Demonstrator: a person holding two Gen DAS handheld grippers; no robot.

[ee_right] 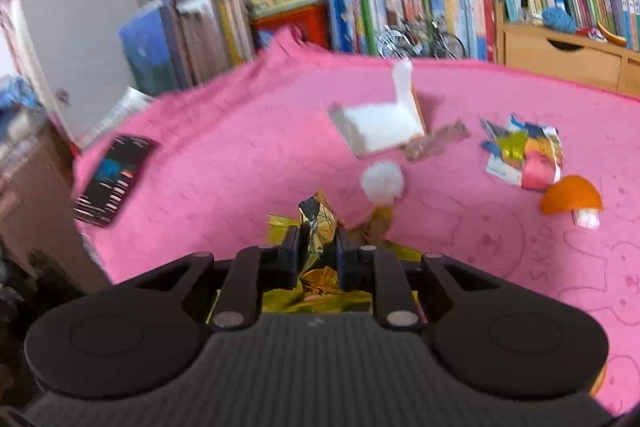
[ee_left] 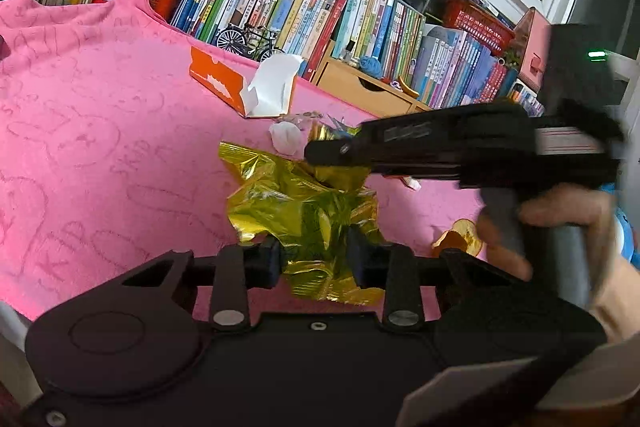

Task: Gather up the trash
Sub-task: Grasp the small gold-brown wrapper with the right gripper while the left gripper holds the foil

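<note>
A crumpled gold foil wrapper [ee_left: 296, 195] lies on the pink cloth [ee_left: 100, 147]. My left gripper [ee_left: 314, 259] has its two pads pressed against the wrapper's near end. My right gripper [ee_left: 320, 155] reaches in from the right, held by a person's hand [ee_left: 560, 219], and is clamped on the wrapper's far top edge. In the right wrist view the right gripper [ee_right: 318, 247] is shut on a pinched fold of the foil wrapper [ee_right: 318, 223].
Other litter on the pink cloth [ee_right: 240, 147]: an orange-and-white carton [ee_right: 380, 127], a white tissue ball [ee_right: 382, 181], a clear wrapper [ee_right: 436, 141], colourful wrappers [ee_right: 524, 155], orange peel [ee_right: 572, 197] and a black packet [ee_right: 112, 179] at the left edge. Bookshelves [ee_left: 360, 19] stand behind.
</note>
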